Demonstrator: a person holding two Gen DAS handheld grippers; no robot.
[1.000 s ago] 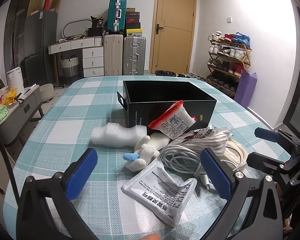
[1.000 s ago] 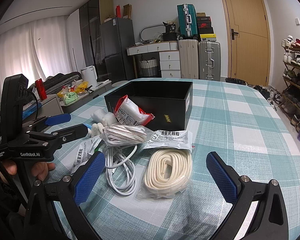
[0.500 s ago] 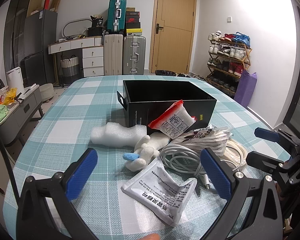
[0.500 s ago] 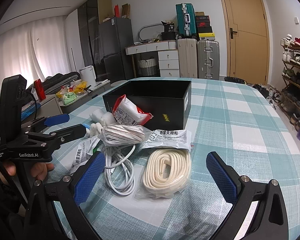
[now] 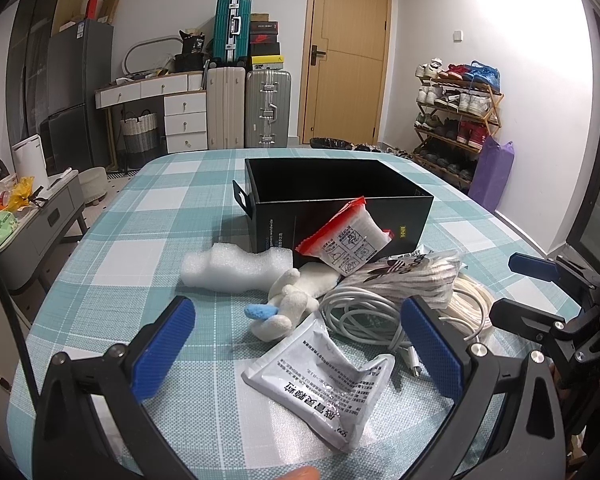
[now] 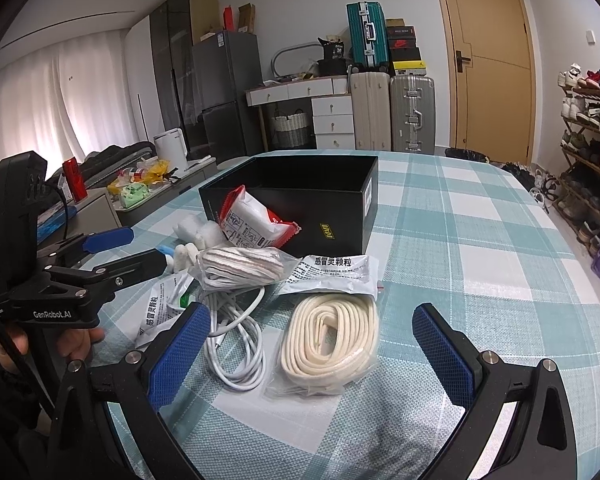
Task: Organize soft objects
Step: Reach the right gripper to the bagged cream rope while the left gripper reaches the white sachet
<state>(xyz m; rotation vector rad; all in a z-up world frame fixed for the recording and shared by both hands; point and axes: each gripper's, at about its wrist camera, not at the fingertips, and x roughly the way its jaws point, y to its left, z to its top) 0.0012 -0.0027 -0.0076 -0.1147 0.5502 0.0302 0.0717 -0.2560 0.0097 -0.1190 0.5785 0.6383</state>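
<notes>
An open black box point(image 5: 340, 204) point(image 6: 300, 196) stands on the checked table. In front of it lie a red-and-white pouch point(image 5: 346, 238) point(image 6: 252, 220), white foam point(image 5: 236, 266), a small white plush point(image 5: 286, 304), a white cable point(image 5: 360, 312) point(image 6: 236, 340), a bagged striped cloth point(image 5: 408, 276) point(image 6: 240, 266), a bagged cream rope point(image 6: 332, 340) and silver sachets point(image 5: 324, 372) point(image 6: 332, 276). My left gripper point(image 5: 296, 356) is open above the near sachet. My right gripper point(image 6: 312, 356) is open over the cream rope.
The checked tablecloth point(image 6: 480, 248) stretches right and behind the box. Each gripper shows in the other's view, the right point(image 5: 540, 292) and the left point(image 6: 100, 256). Suitcases point(image 5: 248, 108), a desk and a shoe rack point(image 5: 456, 116) stand beyond the table.
The right wrist view has edged slightly closer to the pile. The left gripper and the objects have not moved.
</notes>
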